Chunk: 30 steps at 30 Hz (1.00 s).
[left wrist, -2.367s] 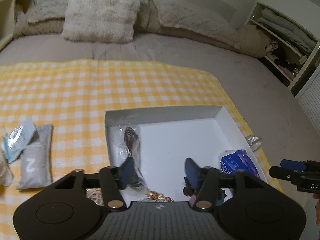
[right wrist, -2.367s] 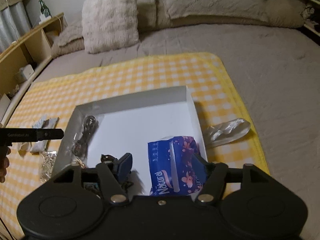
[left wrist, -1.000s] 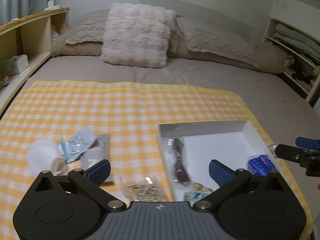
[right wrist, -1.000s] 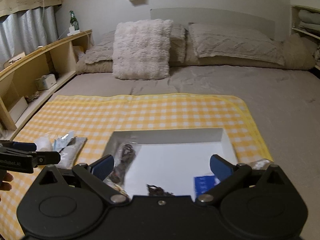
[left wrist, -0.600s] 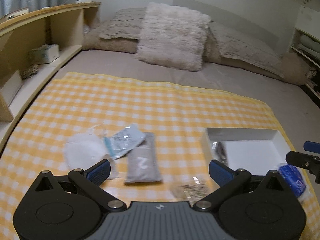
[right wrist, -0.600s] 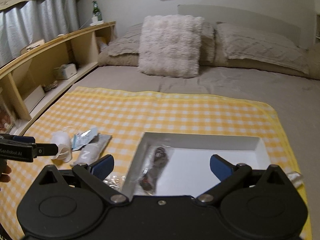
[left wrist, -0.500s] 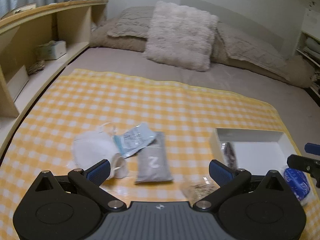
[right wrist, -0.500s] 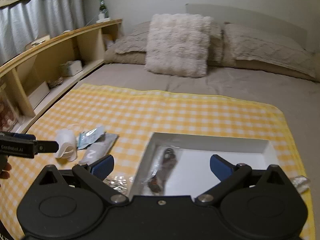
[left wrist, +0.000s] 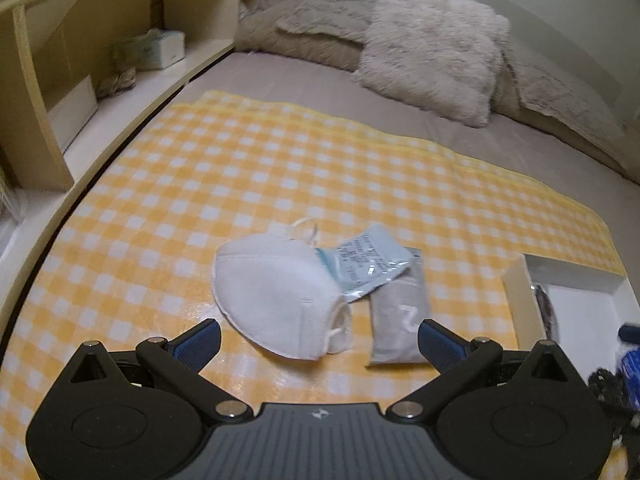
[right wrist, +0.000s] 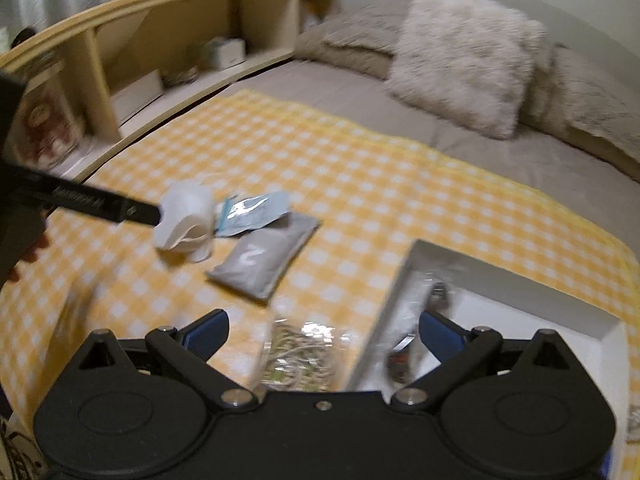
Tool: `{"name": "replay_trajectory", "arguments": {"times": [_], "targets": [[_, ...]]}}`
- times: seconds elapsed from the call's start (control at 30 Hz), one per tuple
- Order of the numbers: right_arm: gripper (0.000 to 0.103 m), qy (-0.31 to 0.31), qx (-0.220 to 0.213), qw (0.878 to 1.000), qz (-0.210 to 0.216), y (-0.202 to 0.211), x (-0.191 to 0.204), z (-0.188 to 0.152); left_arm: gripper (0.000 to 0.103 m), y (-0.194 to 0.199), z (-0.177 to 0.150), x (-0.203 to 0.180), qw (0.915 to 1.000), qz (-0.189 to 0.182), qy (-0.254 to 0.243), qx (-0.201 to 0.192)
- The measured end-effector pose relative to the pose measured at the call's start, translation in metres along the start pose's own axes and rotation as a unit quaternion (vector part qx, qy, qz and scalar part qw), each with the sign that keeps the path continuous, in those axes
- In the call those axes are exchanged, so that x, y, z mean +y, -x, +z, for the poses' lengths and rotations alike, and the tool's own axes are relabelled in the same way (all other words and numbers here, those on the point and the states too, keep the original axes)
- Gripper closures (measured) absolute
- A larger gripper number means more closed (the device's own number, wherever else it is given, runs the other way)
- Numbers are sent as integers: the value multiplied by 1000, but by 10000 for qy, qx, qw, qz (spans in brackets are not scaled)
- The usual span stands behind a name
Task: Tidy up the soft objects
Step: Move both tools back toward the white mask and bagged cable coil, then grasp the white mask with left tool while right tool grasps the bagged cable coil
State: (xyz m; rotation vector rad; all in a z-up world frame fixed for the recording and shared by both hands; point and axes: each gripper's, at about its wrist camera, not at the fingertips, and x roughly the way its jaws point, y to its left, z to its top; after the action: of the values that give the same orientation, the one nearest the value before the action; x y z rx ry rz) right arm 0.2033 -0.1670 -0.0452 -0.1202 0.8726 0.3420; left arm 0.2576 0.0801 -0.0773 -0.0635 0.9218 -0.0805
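My left tongs (left wrist: 318,338) are spread wide and hold nothing; their blue pads sit at the lower left and lower right of the left wrist frame, with the white face mask (left wrist: 278,298) lying between and just above them on the yellow checked blanket (left wrist: 280,168). The mask is folded, its ear loop curling at the top. A pale blue sealed packet (left wrist: 370,262) rests with one end tucked against the mask's right side and its other end overlapping a grey pouch (left wrist: 400,320) marked with a "2", which lies just right of centre. At the right edge of that frame stands the white box (left wrist: 516,300), a dark item in a clear bag against its left wall; at the far right edge something blue shows, too blurred to name.

My right tongs (right wrist: 322,332) are also fully open and empty. The right wrist frame is smeared with motion. Between the pads, at lower centre, lies a clear bag of pale bands (right wrist: 302,354), just left of the white box's wall. The grey pouch, blue packet and mask sit left of centre, and one dark finger of my left tongs reaches in from the left edge, its tip at the mask. A fluffy pillow (right wrist: 466,54) leans at the upper right on the bed (right wrist: 520,160), and a wooden shelf (right wrist: 160,32) curves along the upper left.
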Motion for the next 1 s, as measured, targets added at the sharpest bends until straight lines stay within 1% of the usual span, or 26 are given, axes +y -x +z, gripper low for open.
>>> {"name": "replay_trajectory", "arguments": {"times": [0.03, 0.07, 0.13, 0.27, 0.3, 0.5, 0.57, 0.63, 0.87, 0.93, 0.97, 1.0], "targets": [[4, 47, 75, 9999, 86, -5, 3, 1, 0, -4, 1, 4, 10000, 10, 62, 29], [8, 97, 146, 9997, 179, -10, 6, 2, 0, -8, 2, 7, 9999, 8, 116, 57], [11, 216, 323, 9986, 351, -22, 11, 3, 0, -17, 4, 12, 9996, -30, 250, 134], [22, 370, 867, 9937, 601, -50, 18, 4, 0, -36, 10, 20, 9975, -205, 601, 297], [25, 410, 990, 9922, 631, -57, 19, 3, 0, -40, 11, 21, 9969, -237, 671, 322], [29, 621, 1497, 9851, 577, -86, 21, -1, 2, -66, 17, 23, 9932, -314, 1011, 492], [30, 674, 1609, 9831, 549, -93, 20, -3, 7, -75, 19, 23, 9924, -228, 1056, 588], [32, 727, 1716, 9810, 544, -99, 19, -5, 10, -83, 19, 23, 9916, -126, 1094, 679], [31, 796, 1811, 9784, 602, -109, 17, -4, 22, -107, 17, 25, 9879, -1, 1143, 1047], [31, 903, 1844, 9770, 579, -111, 19, -5, 36, -108, 17, 25, 9884, 53, 1118, 1025], [31, 946, 1853, 9764, 573, -112, 21, -6, 46, -108, 17, 24, 9887, 79, 1106, 1007], [31, 991, 1864, 9759, 558, -113, 22, -6, 51, -109, 18, 24, 9890, 127, 1081, 1000]]}}
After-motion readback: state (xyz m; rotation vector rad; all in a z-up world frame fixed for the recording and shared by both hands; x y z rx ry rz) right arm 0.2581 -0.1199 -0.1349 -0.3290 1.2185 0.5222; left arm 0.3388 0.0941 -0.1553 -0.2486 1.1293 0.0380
